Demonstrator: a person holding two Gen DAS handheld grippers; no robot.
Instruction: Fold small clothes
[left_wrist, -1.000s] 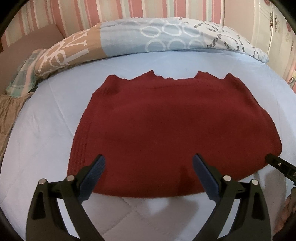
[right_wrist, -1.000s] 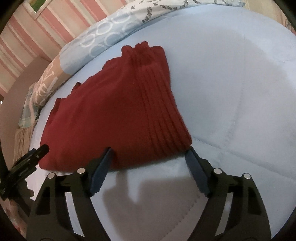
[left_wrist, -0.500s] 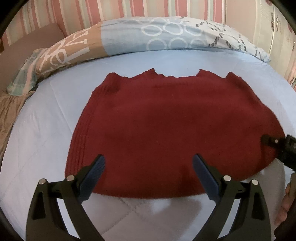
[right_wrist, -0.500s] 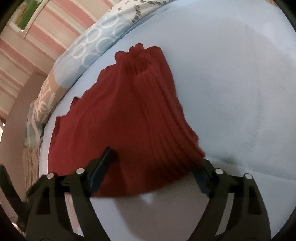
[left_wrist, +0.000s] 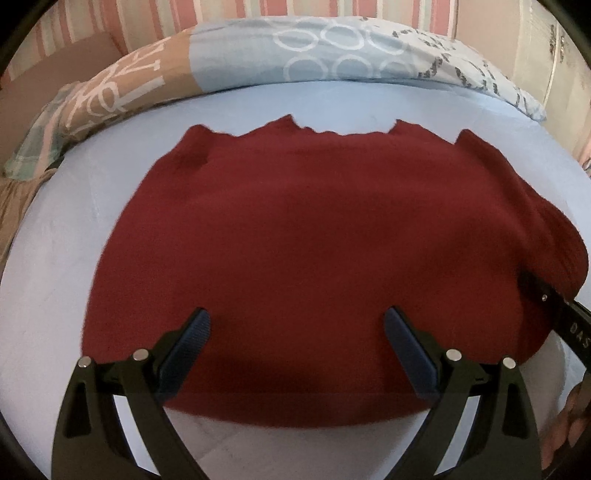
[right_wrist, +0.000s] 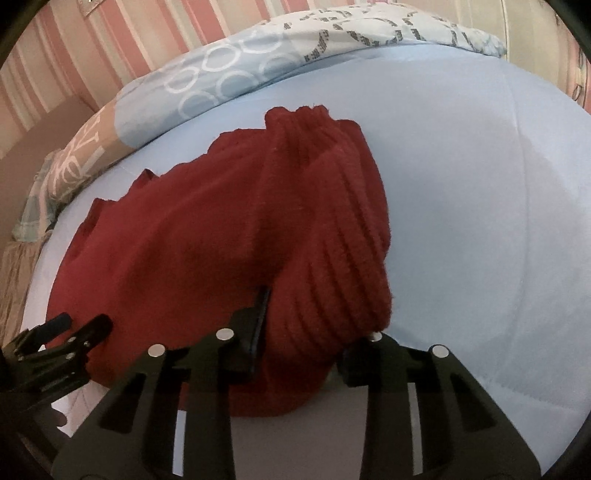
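Observation:
A dark red knitted garment (left_wrist: 303, 258) lies spread on the light blue bed (left_wrist: 66, 258). My left gripper (left_wrist: 297, 332) is open, its fingers over the garment's near edge, holding nothing. My right gripper (right_wrist: 306, 325) is shut on the ribbed right end of the garment (right_wrist: 332, 229) and lifts it into a bunched fold. The right gripper also shows at the right edge of the left wrist view (left_wrist: 554, 299). The left gripper shows at the lower left of the right wrist view (right_wrist: 66, 343).
A patterned blue and tan pillow (left_wrist: 295, 55) lies along the far side of the bed, in front of a pink striped wall (left_wrist: 184, 11). A beige cloth (left_wrist: 14, 199) lies at the left edge. Bare blue sheet (right_wrist: 480, 221) extends right of the garment.
My right gripper moved in onto the ribbed end, closed on it and raised it. My left gripper advanced slightly over the near edge and stayed open.

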